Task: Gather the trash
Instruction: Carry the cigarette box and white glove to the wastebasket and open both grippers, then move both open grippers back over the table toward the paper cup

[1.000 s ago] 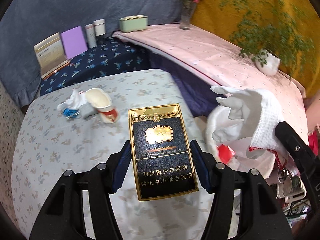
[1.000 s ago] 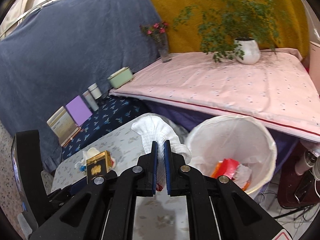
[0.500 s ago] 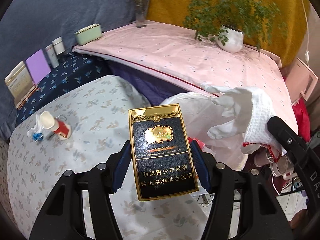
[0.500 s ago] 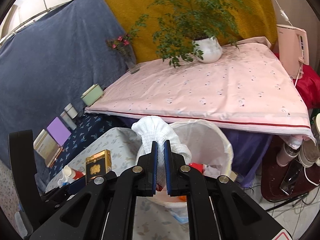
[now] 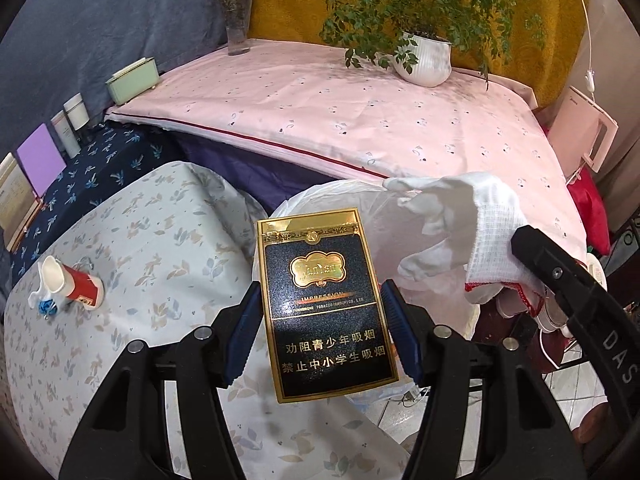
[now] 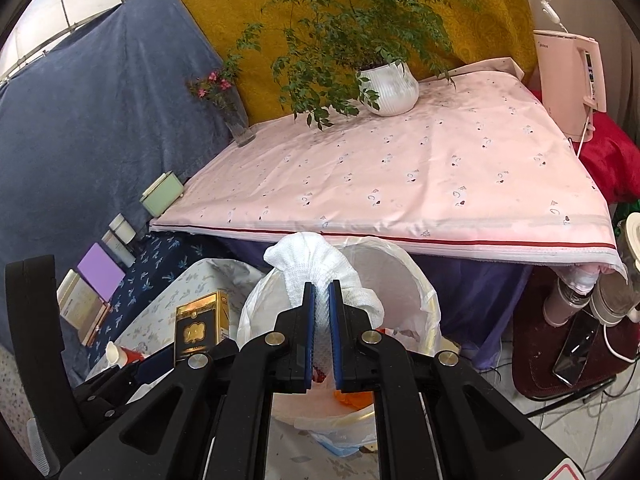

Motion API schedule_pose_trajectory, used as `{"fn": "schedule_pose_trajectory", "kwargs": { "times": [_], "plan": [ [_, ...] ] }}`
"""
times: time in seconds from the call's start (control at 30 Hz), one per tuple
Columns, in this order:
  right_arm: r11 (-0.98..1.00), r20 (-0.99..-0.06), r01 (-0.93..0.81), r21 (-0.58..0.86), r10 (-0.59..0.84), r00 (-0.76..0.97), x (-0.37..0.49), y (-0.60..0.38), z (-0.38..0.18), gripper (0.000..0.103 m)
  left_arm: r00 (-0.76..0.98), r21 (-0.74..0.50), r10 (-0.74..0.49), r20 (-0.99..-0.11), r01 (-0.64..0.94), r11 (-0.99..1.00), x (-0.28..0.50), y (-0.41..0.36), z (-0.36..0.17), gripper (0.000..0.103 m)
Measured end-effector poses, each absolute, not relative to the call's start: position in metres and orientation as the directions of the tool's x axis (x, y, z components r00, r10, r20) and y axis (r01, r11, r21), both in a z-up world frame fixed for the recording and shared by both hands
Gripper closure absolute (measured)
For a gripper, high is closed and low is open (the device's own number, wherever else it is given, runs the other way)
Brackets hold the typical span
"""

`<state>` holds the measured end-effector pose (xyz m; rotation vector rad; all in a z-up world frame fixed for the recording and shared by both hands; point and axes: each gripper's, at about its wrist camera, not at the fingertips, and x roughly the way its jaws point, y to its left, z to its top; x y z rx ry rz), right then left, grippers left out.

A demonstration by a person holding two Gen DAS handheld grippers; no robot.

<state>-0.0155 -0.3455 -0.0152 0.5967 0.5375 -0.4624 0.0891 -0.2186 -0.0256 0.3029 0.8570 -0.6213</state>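
My left gripper is shut on a black and gold cigarette pack, held upright over the table's edge, in front of the bin. The pack also shows at the left of the right wrist view. My right gripper holds a white knit glove over the white-bagged trash bin. Its jaws are opening slightly with the cloth still between the pads. The glove hangs at the right of the pack, above the bin's bag. Red and orange trash lies inside the bin.
A tipped paper cup and a crumpled tissue with a blue scrap lie on the floral table. Behind the bin is a pink-covered table with a potted plant, a vase and a pink kettle.
Both grippers have swung right, away from the table's middle and toward the bin. The cup has slid to the far left of the left wrist view. The right jaws stand slightly wider.
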Motion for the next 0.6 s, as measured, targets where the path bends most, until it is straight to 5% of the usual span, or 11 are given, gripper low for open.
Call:
{"fn": "schedule_pose_trajectory", "kwargs": {
  "times": [0.6],
  "plan": [
    [0.749, -0.596, 0.540, 0.384, -0.245, 0.764, -0.004, -0.342, -0.014, 0.089, 0.516, -0.045, -0.385, -0.765, 0.554, 0.831, 0.110, -0.200, -0.020, 0.033]
  ]
}}
